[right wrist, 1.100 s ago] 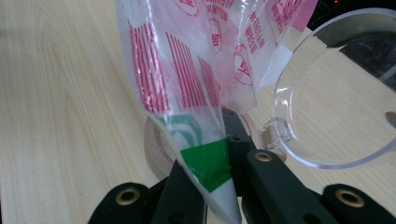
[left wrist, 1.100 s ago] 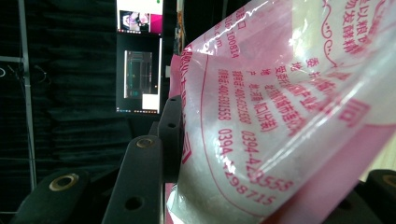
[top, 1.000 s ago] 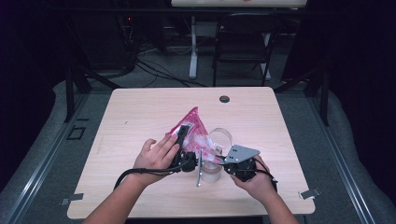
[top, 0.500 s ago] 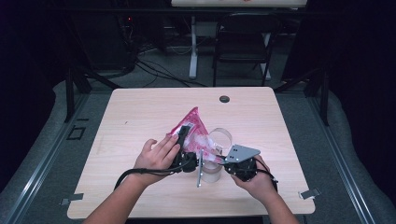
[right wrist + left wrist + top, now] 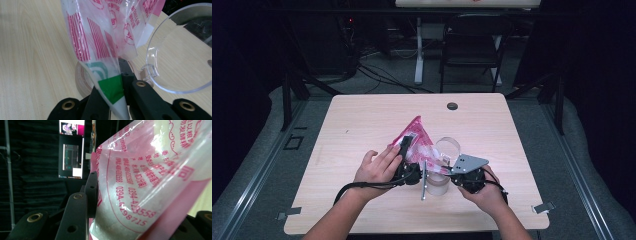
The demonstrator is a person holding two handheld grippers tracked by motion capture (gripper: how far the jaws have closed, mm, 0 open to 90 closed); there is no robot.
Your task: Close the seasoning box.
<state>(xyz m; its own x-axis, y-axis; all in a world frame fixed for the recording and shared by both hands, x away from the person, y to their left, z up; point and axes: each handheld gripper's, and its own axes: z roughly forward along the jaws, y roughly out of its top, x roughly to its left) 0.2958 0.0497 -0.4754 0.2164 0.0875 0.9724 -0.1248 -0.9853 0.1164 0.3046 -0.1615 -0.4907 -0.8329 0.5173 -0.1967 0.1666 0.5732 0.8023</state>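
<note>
Both grippers have the pink bag (image 5: 418, 136) lifted over the table's (image 5: 362, 120) near middle. The left gripper (image 5: 407, 150) clamps around the bag's fat body, while the right gripper (image 5: 117, 100) is pinching a bottom corner. A clear cup (image 5: 446, 150) sits right beside the bag.
</note>
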